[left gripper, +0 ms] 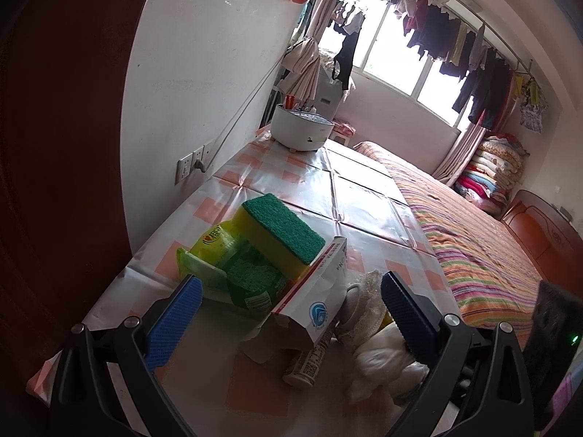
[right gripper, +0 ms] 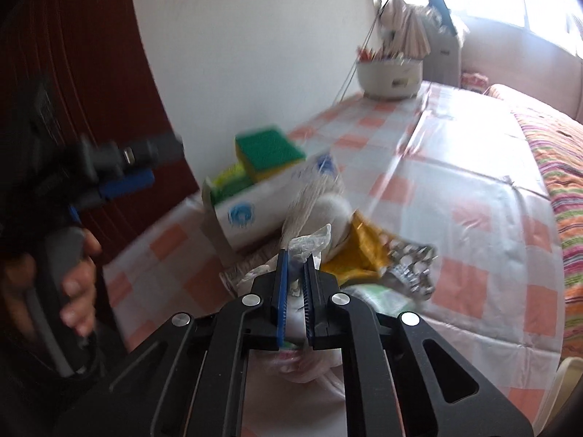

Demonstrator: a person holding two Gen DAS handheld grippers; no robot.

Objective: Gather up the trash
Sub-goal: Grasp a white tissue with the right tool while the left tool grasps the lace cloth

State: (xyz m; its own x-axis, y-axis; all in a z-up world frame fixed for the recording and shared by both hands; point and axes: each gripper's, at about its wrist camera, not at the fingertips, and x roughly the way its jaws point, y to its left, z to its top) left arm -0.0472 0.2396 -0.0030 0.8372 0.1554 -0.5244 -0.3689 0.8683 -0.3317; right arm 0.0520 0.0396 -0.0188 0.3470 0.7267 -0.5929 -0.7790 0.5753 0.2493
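Note:
A pile of trash lies on the checked tablecloth (left gripper: 364, 196): a green packet (left gripper: 233, 266), a yellow-and-green sponge (left gripper: 282, 227), a white carton (left gripper: 313, 298), a small tube (left gripper: 309, 360) and a crumpled white plastic bag (left gripper: 382, 353). My left gripper (left gripper: 291, 280) is open, its blue pads standing either side of the carton without touching it. In the right wrist view my right gripper (right gripper: 296, 258) is shut on the plastic bag (right gripper: 309, 240), which sticks up between its pads. A yellow wrapper (right gripper: 360, 251) and a silver foil wrapper (right gripper: 411, 266) lie just beyond. A hand holds the left gripper (right gripper: 145, 165) at the left.
A white pot (left gripper: 300, 131) with utensils stands at the table's far end by the wall. A bed with a striped cover (left gripper: 473, 236) runs along the table's right side. A dark red door (left gripper: 54, 182) is on the left. Laundry hangs at the window.

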